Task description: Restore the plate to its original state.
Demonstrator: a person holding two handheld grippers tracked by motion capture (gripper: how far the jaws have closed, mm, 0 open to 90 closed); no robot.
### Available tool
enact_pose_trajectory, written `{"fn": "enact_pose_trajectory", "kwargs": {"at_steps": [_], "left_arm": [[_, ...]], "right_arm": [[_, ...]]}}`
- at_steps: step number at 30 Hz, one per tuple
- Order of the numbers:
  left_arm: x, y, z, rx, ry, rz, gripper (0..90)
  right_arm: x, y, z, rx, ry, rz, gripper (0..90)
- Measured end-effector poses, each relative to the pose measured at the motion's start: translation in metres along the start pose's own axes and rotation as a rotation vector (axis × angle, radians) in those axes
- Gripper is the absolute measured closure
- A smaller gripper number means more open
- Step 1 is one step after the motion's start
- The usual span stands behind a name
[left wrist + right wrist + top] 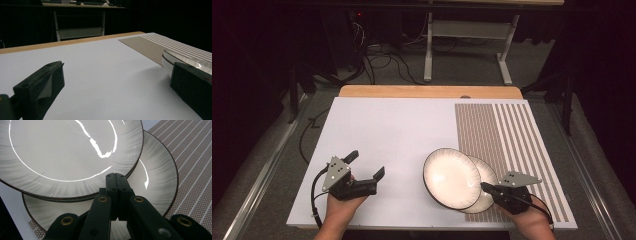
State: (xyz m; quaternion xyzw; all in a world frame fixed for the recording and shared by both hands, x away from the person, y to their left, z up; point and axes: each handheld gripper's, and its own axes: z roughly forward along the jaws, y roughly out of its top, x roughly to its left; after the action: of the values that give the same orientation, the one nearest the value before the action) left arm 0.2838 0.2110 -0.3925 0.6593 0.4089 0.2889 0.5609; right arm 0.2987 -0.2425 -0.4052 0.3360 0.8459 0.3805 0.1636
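Two pale plates with dark rims lie at the front right of the white board. The upper plate overlaps the lower plate, which rests partly on the striped mat. My right gripper is shut, its joined tips against the upper plate's near rim and above the lower plate, with nothing between the pads. At the front left my left gripper is open and empty on the bare board. In the left gripper view a plate's edge shows behind the right-hand jaw.
A brown-and-white striped mat covers the board's right part. The board lies on a wooden table whose far edge shows beyond it. Cables and a white table frame stand on the floor behind.
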Motion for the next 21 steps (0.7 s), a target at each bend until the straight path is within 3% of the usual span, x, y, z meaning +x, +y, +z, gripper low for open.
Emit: {"fn": "enact_pose_trajectory", "kwargs": {"at_steps": [21], "left_arm": [[0.0005,-0.0015,0.0007,0.006,-0.011,0.0,0.0]], "right_arm": [[-0.0023,-0.0005,-0.0015,-0.007,-0.005,0.012,90.0]]}}
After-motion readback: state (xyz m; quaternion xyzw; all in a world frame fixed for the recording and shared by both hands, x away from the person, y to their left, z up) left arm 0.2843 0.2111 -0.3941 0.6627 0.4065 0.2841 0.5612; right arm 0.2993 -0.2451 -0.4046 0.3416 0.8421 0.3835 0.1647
